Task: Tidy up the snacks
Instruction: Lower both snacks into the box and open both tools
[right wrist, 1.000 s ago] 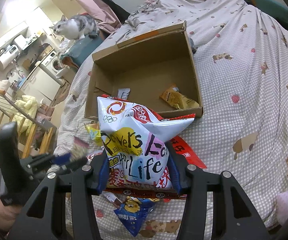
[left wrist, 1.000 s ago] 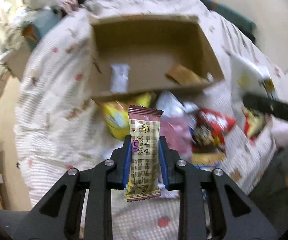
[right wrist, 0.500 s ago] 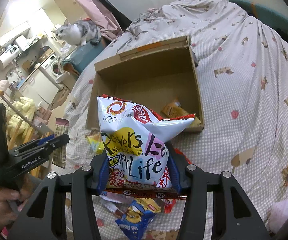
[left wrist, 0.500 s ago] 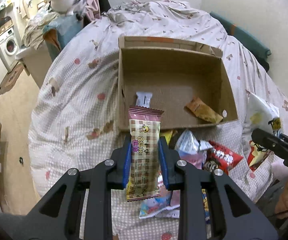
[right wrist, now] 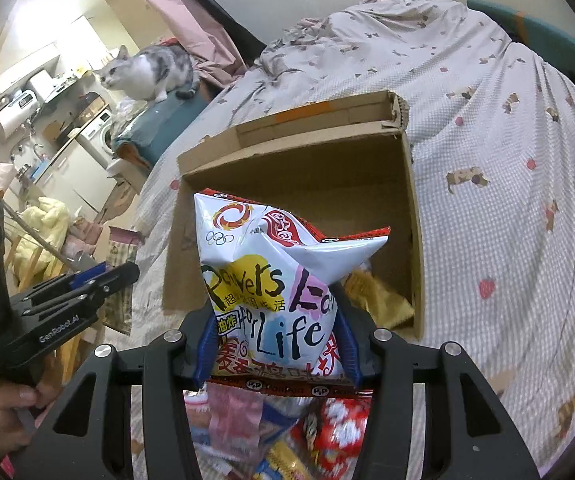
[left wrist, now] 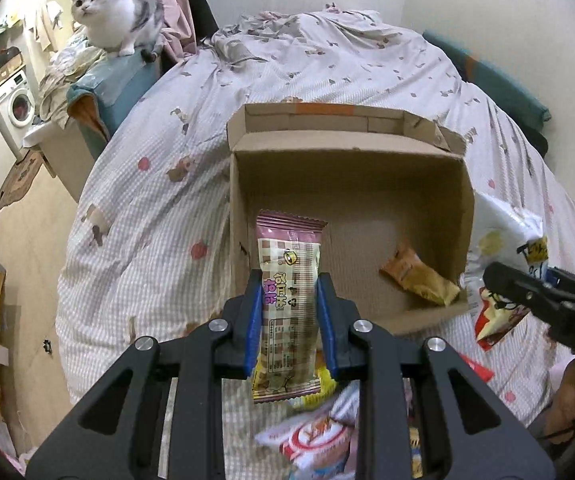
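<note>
Left wrist view: the left gripper point(left wrist: 290, 320) is squeezed tight on a pink checked snack bar point(left wrist: 289, 308), held upright over the near edge of the cardboard box point(left wrist: 351, 184) on the bed point(left wrist: 327, 64). An orange packet point(left wrist: 419, 282) lies inside the box. The right gripper point(right wrist: 275, 344) is partly open and pinches a big white chip bag point(right wrist: 275, 276) just in front of the box. A cat point(left wrist: 115, 12) sits beside the bed.
</note>
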